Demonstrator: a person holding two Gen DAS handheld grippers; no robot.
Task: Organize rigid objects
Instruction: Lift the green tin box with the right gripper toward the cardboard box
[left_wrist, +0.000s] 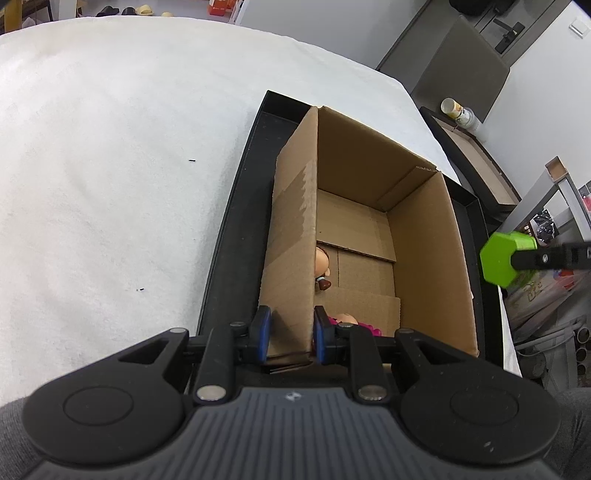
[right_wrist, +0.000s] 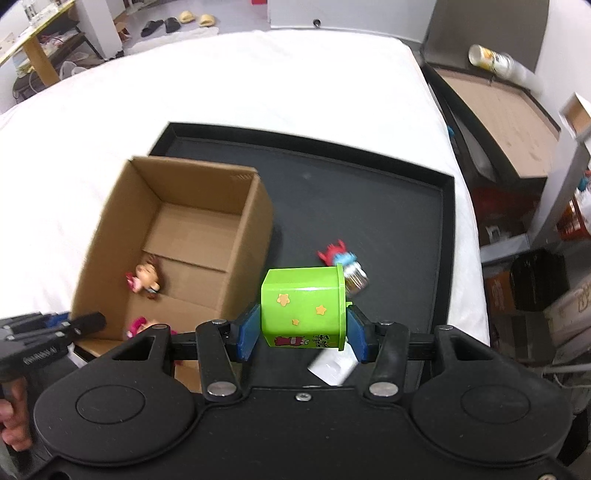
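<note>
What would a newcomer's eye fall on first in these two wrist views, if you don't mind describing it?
The bright green container stands out first, clamped between the right gripper fingers above the black tray. Next comes the open cardboard box on the tray's left side, with small doll figures on its floor; the left gripper grips its near wall.

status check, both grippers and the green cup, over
Left gripper clamped on box wall. Right gripper shut on green cup, held above tray. Two figures already in box; nothing blocking the opening.
</note>
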